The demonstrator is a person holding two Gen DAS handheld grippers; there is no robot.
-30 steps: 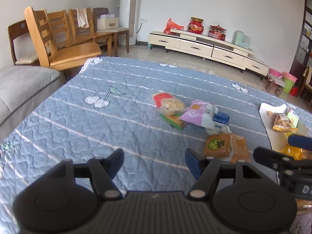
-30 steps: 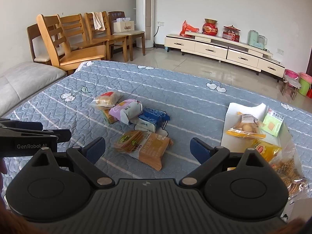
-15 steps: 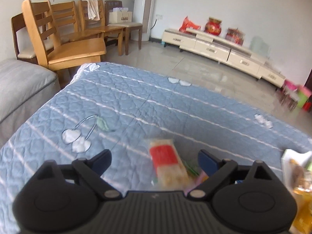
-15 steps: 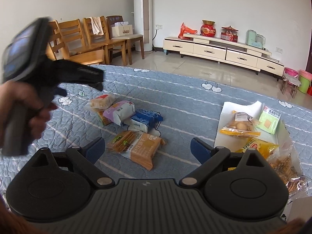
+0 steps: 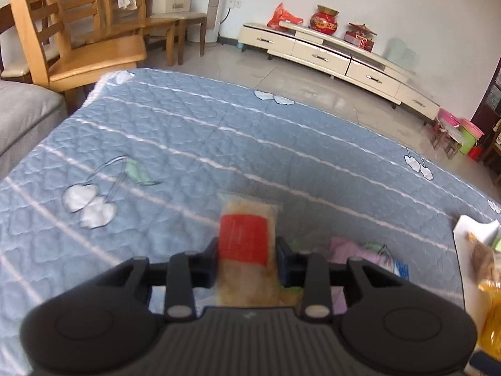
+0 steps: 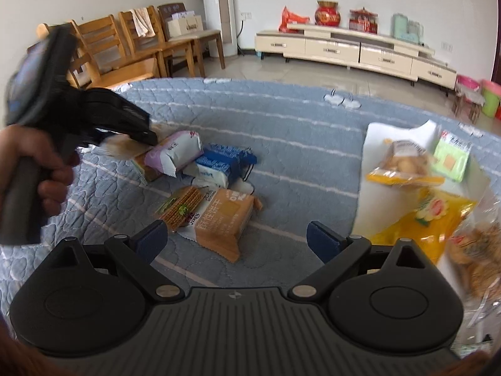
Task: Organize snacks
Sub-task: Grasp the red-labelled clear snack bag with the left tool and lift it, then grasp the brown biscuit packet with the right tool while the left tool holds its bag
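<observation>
My left gripper (image 5: pixel 246 258) is shut on a clear snack packet with a red label (image 5: pixel 245 241), its fingers pressing both sides. In the right wrist view the left gripper (image 6: pixel 137 131) sits at the left end of a snack pile: a purple packet (image 6: pixel 175 153), blue packets (image 6: pixel 222 163), a cracker packet (image 6: pixel 183 208) and an orange biscuit packet (image 6: pixel 224 219). My right gripper (image 6: pixel 238 241) is open and empty, just in front of the orange packet.
A white sheet (image 6: pixel 391 131) at the right holds several sorted snacks, among them a yellow bag (image 6: pixel 419 219) and a green packet (image 6: pixel 451 156). The blue quilt (image 5: pixel 188 144) covers the surface. Wooden chairs (image 5: pixel 78 47) stand at the far left.
My left gripper moved forward over the pile and closed on the red-label packet. My right gripper stayed open and shifted slightly toward the orange packet.
</observation>
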